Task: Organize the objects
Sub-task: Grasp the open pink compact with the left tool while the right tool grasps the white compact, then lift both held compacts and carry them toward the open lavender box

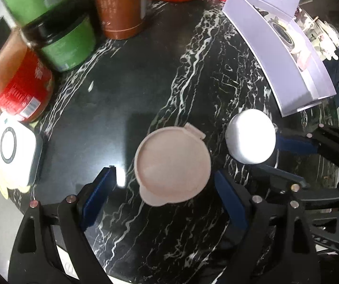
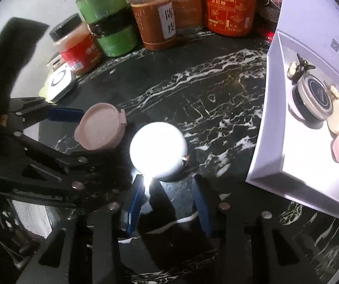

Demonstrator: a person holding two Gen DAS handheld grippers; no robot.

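Two round cases, pink one (image 1: pixel 172 165) between wide left gripper (image 1: pixel 167 190); glossy white one (image 2: pixel 158 150) pinched by right gripper (image 2: pixel 168 203)

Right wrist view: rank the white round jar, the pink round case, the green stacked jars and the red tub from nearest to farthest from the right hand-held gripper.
1. White round jar: between the right hand-held gripper fingers.
2. Pink round case: just up and left, between the other gripper's fingers.
3. Green stacked jars: back left, in the row of containers.
4. Red tub: back row, right of centre; roughly as far as the green jars, too close to call.
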